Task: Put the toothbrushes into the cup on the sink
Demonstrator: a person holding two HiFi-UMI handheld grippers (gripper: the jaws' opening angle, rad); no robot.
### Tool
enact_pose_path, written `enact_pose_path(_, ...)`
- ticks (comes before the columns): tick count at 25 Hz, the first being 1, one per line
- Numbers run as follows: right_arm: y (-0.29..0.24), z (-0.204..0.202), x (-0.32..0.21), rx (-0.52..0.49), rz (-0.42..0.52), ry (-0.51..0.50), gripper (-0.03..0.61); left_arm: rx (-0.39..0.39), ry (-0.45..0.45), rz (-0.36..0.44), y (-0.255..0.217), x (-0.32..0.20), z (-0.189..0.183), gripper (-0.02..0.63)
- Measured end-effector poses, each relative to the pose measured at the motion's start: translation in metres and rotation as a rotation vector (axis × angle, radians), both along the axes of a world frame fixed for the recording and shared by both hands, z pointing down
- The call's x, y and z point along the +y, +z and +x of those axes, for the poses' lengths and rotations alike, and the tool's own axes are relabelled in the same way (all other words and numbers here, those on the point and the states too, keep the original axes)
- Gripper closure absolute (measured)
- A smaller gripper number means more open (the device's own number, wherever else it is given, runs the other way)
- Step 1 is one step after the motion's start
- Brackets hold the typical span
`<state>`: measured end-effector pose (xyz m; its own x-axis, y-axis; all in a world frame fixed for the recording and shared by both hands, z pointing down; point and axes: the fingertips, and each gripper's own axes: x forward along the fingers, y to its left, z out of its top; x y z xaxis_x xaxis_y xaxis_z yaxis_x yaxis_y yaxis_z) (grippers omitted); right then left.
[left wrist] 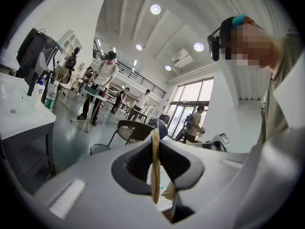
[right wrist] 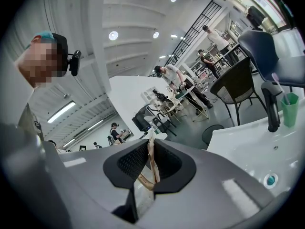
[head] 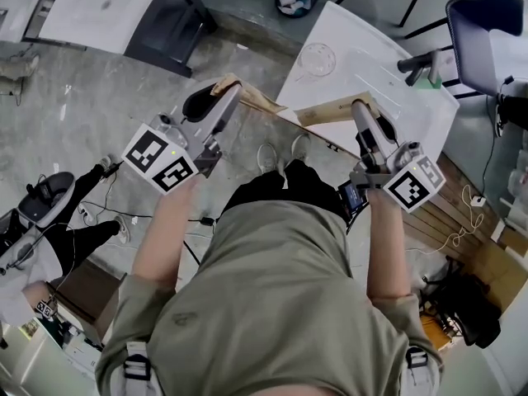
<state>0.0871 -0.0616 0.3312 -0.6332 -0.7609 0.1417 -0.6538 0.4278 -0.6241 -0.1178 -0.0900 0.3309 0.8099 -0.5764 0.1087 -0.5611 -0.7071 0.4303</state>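
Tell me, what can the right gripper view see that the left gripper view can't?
Only the right gripper view: the white sink, its dark tap and the green cup. Only the left gripper view: a white table with bottles, and tall glass doors. Both: the left gripper and right gripper each have jaws pinched on a thin brown wrapper, with people in a bright hall.

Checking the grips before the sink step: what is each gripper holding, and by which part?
The left gripper and the right gripper each pinch a flat brown paper-like package by a thin edge; whether both hold one package cannot be told.
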Motion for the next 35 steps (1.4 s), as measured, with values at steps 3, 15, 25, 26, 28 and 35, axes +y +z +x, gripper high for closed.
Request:
enact_pose_path(3, -0.003, 0.002, 0.002, -0.005, 0.005, -0.004, 0.529, -0.004, -0.009, 0.001, -0.002, 0.004, 0.001, 0.568)
enact_pose_path(15, -0.001, 0.008, -0.022, -0.009, 0.010, -0.027, 0.529, -0.022, -0.034, -0.004, -0.004, -0.009, 0.007, 0.569)
enact_pose_path(25, -0.004, 0.012, -0.041, -0.016, 0.020, -0.034, 0.529, -0.041, -0.049, -0.006, -0.011, -0.010, 0.009, 0.568)
enact_pose_path(26, -0.005, 0.012, -0.043, -0.017, 0.023, -0.034, 0.529, -0.042, -0.051, -0.006, -0.010, -0.011, 0.009, 0.568)
enact_pose_path(28, -0.005, 0.011, -0.048, -0.020, 0.028, -0.034, 0.529, -0.044, -0.053, -0.005, -0.010, -0.011, 0.008, 0.568)
enact_pose_path(35, -0.004, 0.009, -0.060, -0.024, 0.032, -0.041, 0.529, -0.053, -0.056, -0.012, -0.010, -0.011, 0.009, 0.569)
